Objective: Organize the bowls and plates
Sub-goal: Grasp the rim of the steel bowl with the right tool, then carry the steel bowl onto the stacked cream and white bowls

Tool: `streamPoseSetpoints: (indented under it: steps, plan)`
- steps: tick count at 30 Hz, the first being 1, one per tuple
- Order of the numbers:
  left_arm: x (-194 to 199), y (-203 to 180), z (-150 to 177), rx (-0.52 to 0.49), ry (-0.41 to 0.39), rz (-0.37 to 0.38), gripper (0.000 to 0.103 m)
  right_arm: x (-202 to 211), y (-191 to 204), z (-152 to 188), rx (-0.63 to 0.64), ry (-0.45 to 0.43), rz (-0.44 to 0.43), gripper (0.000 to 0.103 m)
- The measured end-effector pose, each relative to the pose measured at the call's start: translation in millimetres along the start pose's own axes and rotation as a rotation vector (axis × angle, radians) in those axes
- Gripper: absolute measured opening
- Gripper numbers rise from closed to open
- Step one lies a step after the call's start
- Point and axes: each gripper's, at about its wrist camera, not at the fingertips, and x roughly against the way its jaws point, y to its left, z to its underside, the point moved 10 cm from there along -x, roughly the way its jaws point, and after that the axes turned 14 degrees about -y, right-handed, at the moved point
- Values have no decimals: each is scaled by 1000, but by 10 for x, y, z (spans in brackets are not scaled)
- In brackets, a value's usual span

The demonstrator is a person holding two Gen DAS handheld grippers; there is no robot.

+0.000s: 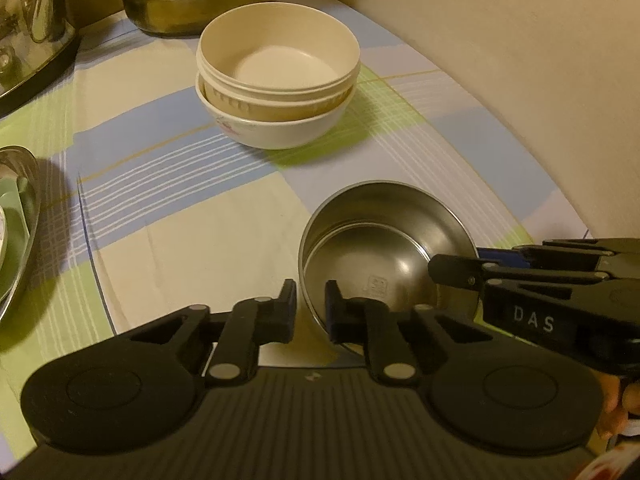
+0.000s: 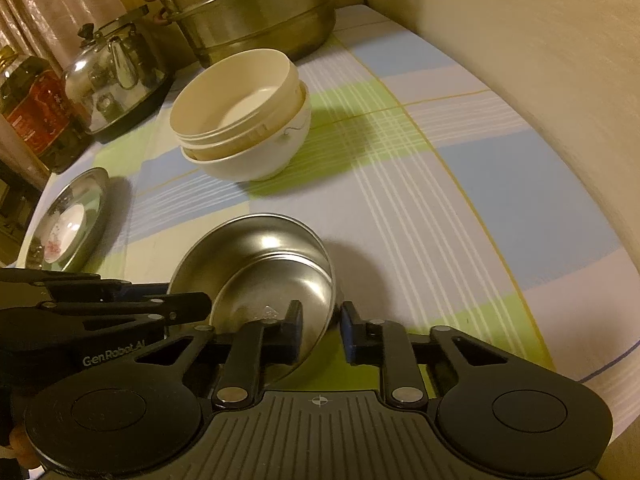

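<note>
We see a checked tablecloth [image 2: 460, 168] against a cream wall [image 2: 520, 40], with a steamer pot [image 2: 256, 12] and kettle [image 2: 116, 68] behind stacked cream bowls [image 2: 240, 120]. Near us sits a steel bowl [image 1: 384, 248]. Our left claw [image 1: 311, 310] and right claw [image 2: 321, 330] each straddle its rim, narrowly parted, not clamped.

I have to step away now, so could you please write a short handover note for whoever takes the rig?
Left claw: straddles the near rim of the steel bowls, one finger inside, not clamped.
Right claw: straddles their rim from the other side, also not clamped.
Done: cream bowl nested in white bowl by the pot; two steel bowls nested.
Left: move the steel pair to the stack; steel plate at left remains.
</note>
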Motion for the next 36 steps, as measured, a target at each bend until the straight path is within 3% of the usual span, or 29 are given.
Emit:
streamPoseSetpoints:
  steps: [20, 36]
  plan:
    - [232, -47, -89, -21, -22, -1, 9, 148, 31, -122, -14, 12, -14, 9]
    - [530, 39, -457, -2, -105, -25, 9, 306, 224, -511, -12, -19, -63, 9]
